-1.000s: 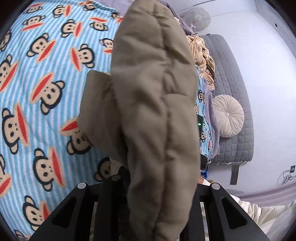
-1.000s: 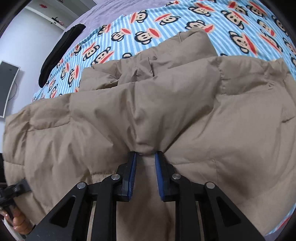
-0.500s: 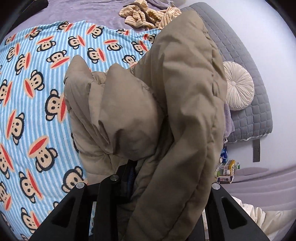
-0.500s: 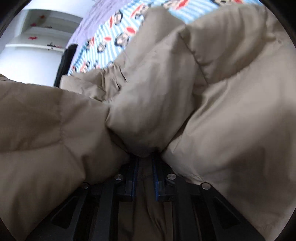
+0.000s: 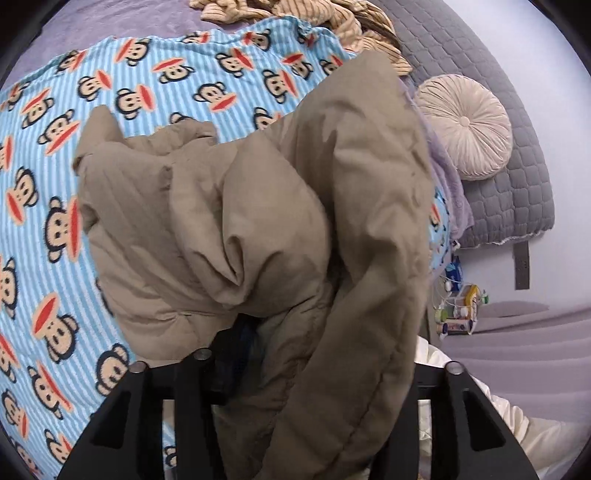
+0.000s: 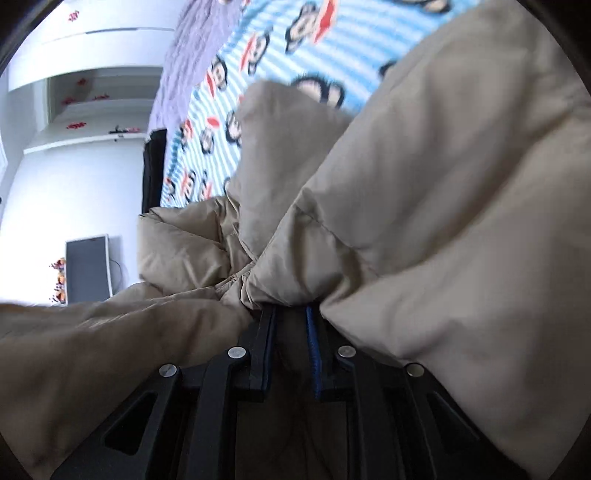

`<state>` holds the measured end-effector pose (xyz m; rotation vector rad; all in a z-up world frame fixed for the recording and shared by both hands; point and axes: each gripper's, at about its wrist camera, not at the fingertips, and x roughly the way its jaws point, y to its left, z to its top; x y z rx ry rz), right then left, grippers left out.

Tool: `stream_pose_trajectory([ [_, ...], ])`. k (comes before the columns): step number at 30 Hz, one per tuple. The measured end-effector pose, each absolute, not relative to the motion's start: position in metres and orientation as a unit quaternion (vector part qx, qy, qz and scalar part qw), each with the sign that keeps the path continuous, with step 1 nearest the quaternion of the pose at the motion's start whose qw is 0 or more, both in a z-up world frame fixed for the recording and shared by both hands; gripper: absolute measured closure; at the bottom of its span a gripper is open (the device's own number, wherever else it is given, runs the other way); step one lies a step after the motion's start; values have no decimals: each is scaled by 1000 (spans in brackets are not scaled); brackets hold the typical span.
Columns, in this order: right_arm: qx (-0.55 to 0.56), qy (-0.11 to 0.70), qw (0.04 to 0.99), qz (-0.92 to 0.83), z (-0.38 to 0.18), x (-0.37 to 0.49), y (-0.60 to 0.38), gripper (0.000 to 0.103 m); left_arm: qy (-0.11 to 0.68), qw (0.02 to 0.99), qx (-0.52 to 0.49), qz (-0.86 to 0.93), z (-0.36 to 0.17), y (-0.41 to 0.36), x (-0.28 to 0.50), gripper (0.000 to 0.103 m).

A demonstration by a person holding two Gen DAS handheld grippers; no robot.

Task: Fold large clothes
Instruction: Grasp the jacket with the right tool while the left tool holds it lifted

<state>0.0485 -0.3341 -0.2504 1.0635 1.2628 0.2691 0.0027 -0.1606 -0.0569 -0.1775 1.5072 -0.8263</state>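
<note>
A khaki padded jacket (image 5: 258, 229) lies bunched on the monkey-print blanket (image 5: 55, 192). One quilted panel drapes over my left gripper (image 5: 295, 332) and hides its right finger. The left jaws are opening, and the blue pad (image 5: 240, 347) shows bare beside the fabric that still lies between them. In the right wrist view the jacket (image 6: 443, 206) fills most of the frame. My right gripper (image 6: 290, 314) pinches a fold of it at the tips, and its jaws are easing open slightly with the fold between the pads (image 6: 311, 339).
A grey quilted headboard (image 5: 517, 177) with a round cream cushion (image 5: 465, 125) stands at the right. Striped tan clothes (image 5: 332, 22) lie at the bed's far end. A bedside shelf with small bottles (image 5: 458, 306) is lower right. White wall shelves (image 6: 92, 110) and a screen (image 6: 88, 269) are left.
Both grippers have carried the jacket across the bed and folded it over itself. The left jaws have spread, baring a pad. The right view has rolled and the jacket bunches closer.
</note>
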Motion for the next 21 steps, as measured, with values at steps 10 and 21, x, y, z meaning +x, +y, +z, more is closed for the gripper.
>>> stream_pose_trajectory([
  [10,469,515,718,11,-199,-74,-442,62,673,571,-108,-457,-120,-255,23,33],
  [21,491,454,742,53,-138,-189,-479,18,667,611,-17,-426,-160,-305,24,33],
])
